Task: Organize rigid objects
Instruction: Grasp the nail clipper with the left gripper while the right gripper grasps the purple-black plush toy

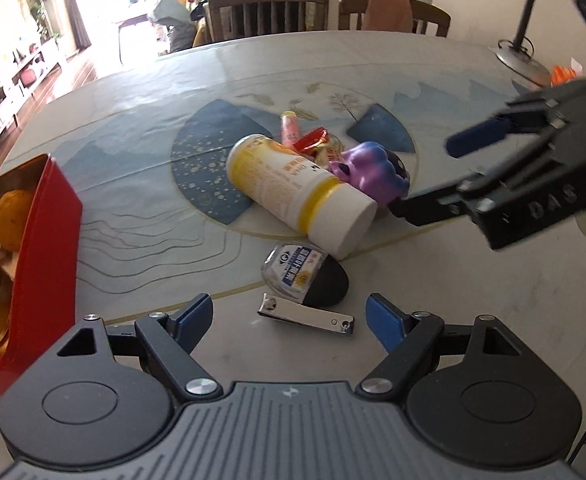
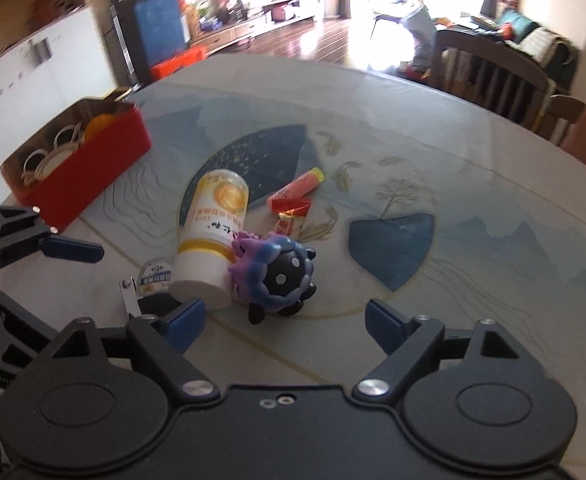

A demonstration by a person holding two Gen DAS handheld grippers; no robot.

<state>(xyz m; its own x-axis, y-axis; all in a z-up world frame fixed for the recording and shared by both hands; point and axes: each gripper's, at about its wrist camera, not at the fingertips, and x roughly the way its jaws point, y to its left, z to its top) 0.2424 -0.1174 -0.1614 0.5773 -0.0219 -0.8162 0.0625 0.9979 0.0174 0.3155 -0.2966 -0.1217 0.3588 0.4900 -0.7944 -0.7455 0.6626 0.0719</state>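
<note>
A silver nail clipper (image 1: 305,316) lies flat on the table between the fingers of my left gripper (image 1: 289,316), which is open and not touching it. Just beyond it are a small clear bottle with a black cap (image 1: 303,278) and a yellow-and-white bottle (image 1: 297,188) on its side. A purple and black toy (image 2: 281,276) lies against that bottle (image 2: 213,232), just ahead of my right gripper (image 2: 283,320), whose jaws stand open and apart from it. The right gripper (image 1: 433,172) also shows beside the toy (image 1: 373,168).
A red box (image 1: 49,240) holding an orange ball and rings stands at the table's left edge (image 2: 77,172). A pink tube (image 2: 297,186) and red candy wrappers (image 2: 293,204) lie behind the bottle. A desk lamp (image 1: 521,52) stands far right; chairs (image 1: 265,12) line the far edge.
</note>
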